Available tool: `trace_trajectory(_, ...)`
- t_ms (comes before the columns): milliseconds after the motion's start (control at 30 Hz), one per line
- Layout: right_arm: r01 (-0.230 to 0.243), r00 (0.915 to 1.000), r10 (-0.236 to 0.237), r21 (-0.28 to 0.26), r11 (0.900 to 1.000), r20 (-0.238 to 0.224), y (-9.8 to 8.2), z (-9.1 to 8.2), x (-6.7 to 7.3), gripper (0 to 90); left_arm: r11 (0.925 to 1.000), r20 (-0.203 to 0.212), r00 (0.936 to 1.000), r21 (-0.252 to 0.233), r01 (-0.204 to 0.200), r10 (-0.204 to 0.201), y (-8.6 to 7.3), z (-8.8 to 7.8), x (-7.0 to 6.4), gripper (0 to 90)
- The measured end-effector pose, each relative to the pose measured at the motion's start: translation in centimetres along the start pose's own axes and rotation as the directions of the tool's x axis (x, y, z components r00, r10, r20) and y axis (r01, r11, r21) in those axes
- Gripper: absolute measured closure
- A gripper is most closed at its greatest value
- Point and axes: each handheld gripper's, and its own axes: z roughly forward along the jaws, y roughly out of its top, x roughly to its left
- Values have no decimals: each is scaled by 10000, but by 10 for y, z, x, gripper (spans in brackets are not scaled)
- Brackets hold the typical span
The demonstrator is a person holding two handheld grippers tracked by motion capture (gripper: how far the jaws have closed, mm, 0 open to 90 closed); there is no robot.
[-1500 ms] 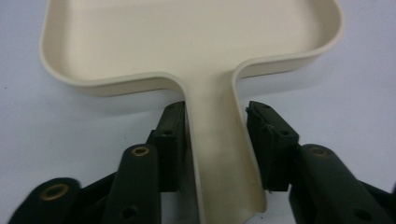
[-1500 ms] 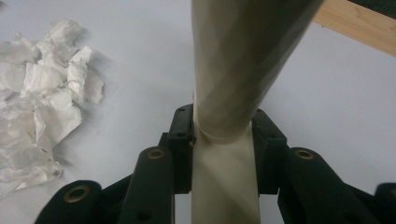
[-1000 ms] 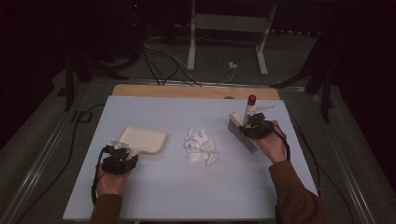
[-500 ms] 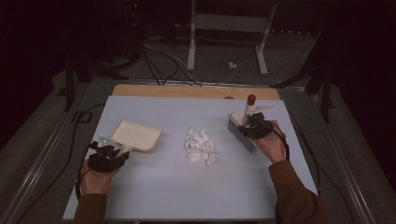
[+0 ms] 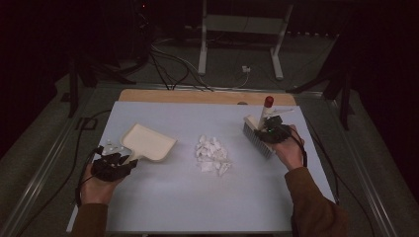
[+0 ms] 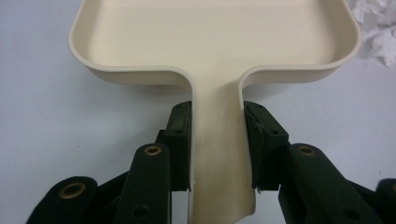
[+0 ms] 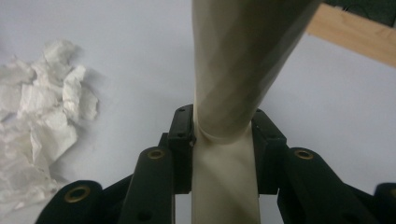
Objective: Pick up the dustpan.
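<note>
Gripping a cream dustpan [image 5: 147, 143] by its flat handle, the left gripper [image 5: 112, 165] sits at the near left of the pale bench [image 5: 197, 207], its black jaws clamped on either side of the handle just below the point where it widens into the tray, as the left gripper view [image 6: 217, 144] shows. The dustpan's open mouth faces away from the hand, towards the middle of the bench, and its tray is bare inside. A heap of torn white paper scraps [image 5: 211, 154] lies at the centre of the bench, just beyond the dustpan's far right corner and apart from it; a few of the scraps edge into the upper right of the left gripper view [image 6: 378, 28]. At the right of the bench, the right gripper [image 5: 274, 132] holds a cream hand brush [image 5: 258, 138], whose handle, tipped with a red cap [image 5: 268, 101], stands up and away from the person, while its pale bristles point down to the bench surface. The right gripper view [image 7: 223, 140] shows the jaws pressed against both sides of the brush handle, with the paper scraps [image 7: 37, 116] lying off to the left, well apart from the brush. A strip of bare wood [image 5: 197, 96] runs along the bench's far edge.
</note>
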Motion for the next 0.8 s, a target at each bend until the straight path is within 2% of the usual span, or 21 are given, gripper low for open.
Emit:
trace_trajectory(267, 196, 9998, -195, -214, 9996, 83, 13, 2, 3, 672, 9962, 414, 9953, -39, -873, 874, 4, -3, -4, 666)
trace_trajectory(433, 365, 9993, -363, -236, 9991, 99, 19, 9, 4, 672, 9900, 667, 9880, 147, -1405, 1392, 7, -1, -8, 665)
trace_trajectory(667, 529, 9986, -531, -321, 9981, -64, 26, 14, 4, 672, 9814, 1069, 9766, 263, -1904, 1866, 14, 2, -12, 665)
trace_trajectory(800, 892, 9960, -893, -393, 9952, -15, 31, 15, 6, 672, 9770, 1362, 9689, 247, -2118, 2066, 16, 3, -13, 665)
